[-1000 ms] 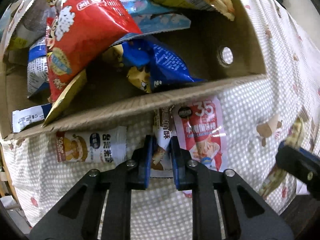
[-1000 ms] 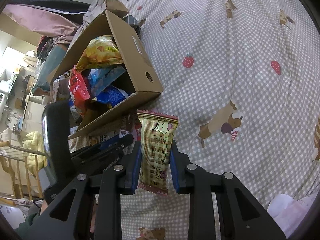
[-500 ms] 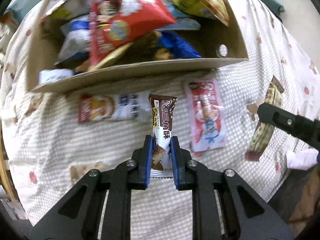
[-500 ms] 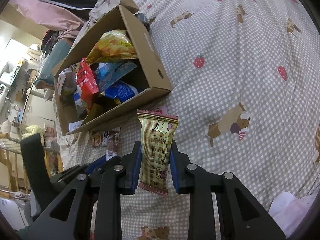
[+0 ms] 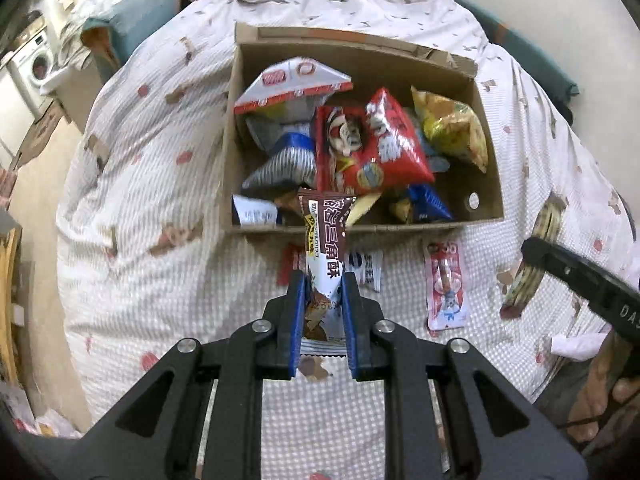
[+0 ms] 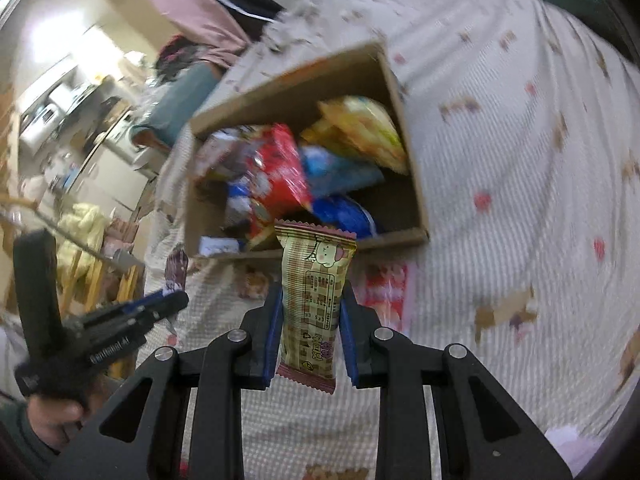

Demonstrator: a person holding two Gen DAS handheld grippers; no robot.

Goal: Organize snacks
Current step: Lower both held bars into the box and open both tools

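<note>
both lifted off bed since 1s ago | left claw (image 5: pixel 322 312) grips brown bar (image 5: pixel 326 256) | right claw (image 6: pixel 311 328) grips tan bar (image 6: pixel 314 300) | box (image 5: pixel 486 152) drop next

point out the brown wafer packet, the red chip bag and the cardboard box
brown wafer packet (image 5: pixel 326 256), left wrist view, printed middle
red chip bag (image 5: pixel 368 144), left wrist view, front face
cardboard box (image 5: pixel 490 168), left wrist view, right wall

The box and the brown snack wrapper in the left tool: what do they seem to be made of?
The box looks like plain brown corrugated cardboard, matte, with raw cut edges and a punched hole. The brown snack wrapper seems to be thin glossy plastic film, printed, with a serrated sealed end; foil lining cannot be told.
</note>
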